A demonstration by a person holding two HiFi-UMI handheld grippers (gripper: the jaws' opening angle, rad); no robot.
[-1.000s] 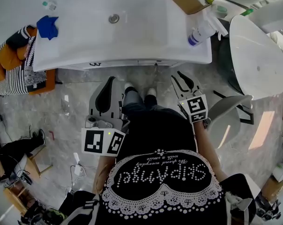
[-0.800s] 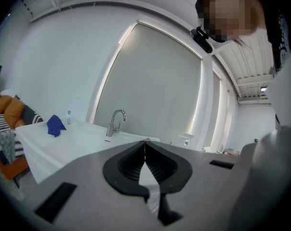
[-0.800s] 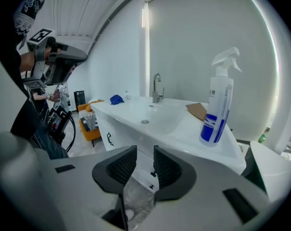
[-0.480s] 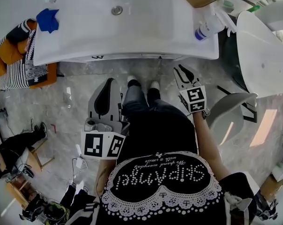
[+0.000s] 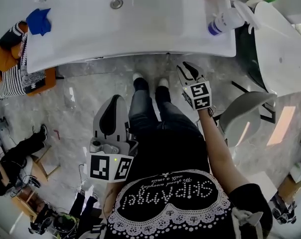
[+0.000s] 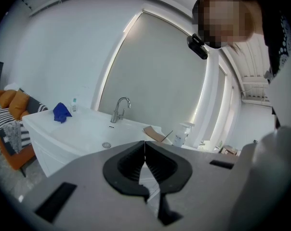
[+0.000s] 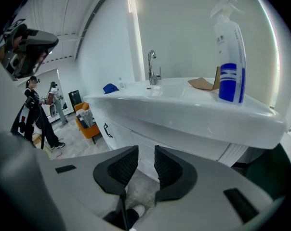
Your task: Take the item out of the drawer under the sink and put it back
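Drawer (image 7: 121, 129) shut beneath sink (image 7: 184, 109), contents hidden, left gripper (image 6: 144, 148) jaws together, right gripper (image 7: 146, 165) jaws narrowly apart, empty

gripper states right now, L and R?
Left gripper: closed, empty.
Right gripper: open, nothing between its jaws.

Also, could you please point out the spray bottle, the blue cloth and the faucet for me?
spray bottle (image 7: 231, 81): right gripper view, on its blue label.
blue cloth (image 5: 39, 22): head view, middle of the crumpled cloth.
faucet (image 6: 119, 110): left gripper view, on its upright stem.
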